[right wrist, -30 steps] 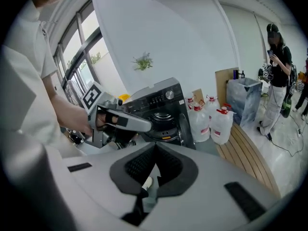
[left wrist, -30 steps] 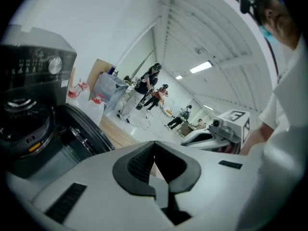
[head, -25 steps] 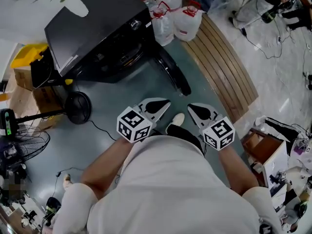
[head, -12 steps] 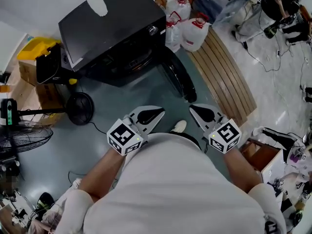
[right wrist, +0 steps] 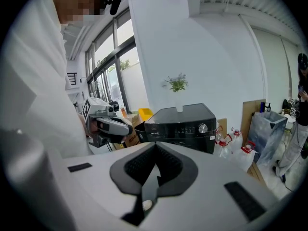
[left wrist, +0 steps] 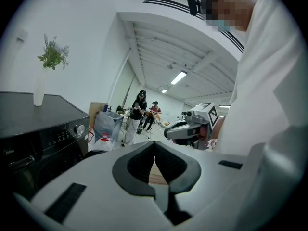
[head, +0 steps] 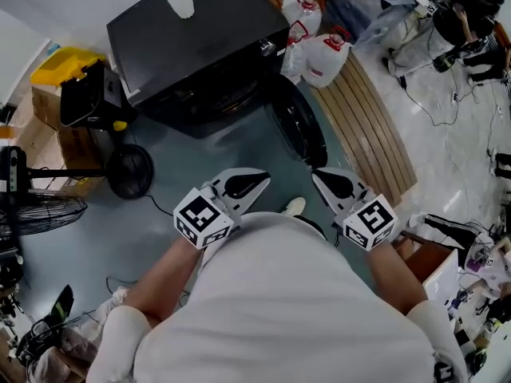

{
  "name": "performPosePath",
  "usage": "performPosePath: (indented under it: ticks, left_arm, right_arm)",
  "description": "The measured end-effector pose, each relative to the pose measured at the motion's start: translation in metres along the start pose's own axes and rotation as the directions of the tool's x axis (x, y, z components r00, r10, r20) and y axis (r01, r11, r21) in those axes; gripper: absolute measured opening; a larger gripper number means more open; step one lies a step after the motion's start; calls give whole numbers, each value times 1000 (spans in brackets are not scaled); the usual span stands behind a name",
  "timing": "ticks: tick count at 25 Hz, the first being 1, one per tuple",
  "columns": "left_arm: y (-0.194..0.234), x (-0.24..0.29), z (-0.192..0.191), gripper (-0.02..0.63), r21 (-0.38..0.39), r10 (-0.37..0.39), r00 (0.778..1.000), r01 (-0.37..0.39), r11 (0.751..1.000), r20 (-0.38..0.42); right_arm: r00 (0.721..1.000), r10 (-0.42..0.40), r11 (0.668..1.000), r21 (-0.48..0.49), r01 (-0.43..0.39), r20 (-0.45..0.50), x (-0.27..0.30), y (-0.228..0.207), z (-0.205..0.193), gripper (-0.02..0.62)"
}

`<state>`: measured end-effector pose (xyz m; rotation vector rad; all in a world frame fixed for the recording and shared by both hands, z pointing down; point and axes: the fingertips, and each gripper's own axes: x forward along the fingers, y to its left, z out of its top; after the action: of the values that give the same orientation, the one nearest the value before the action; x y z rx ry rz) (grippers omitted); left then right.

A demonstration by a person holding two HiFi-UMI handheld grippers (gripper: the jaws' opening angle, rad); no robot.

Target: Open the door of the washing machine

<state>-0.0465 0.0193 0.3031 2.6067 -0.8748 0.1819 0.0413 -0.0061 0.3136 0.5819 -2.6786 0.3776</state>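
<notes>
I look down on a grey-green floor (head: 200, 190). A black washing machine (head: 200, 38) stands on it at the far side, its round door (head: 299, 126) swung open. Red-capped plastic jugs (head: 323, 58) stand just beside the machine. A slatted wooden board (head: 367, 126) lies flat to the right, and past it the floor turns to pale tile (head: 463, 134). On the left I see a round fan base (head: 130, 171) and a cardboard box (head: 64, 146).

Head camera looks steeply down; gripper views share the washing machine (head: 200, 46).
</notes>
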Motion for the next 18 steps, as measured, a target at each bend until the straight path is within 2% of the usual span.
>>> performPosePath:
  ticks: [18]
  left_arm:
    - [28,-39,-12,18,-26,-33,999,33,999,13]
  right_arm:
    - [998,-49,999,-18,49,-49,36,36,1,8]
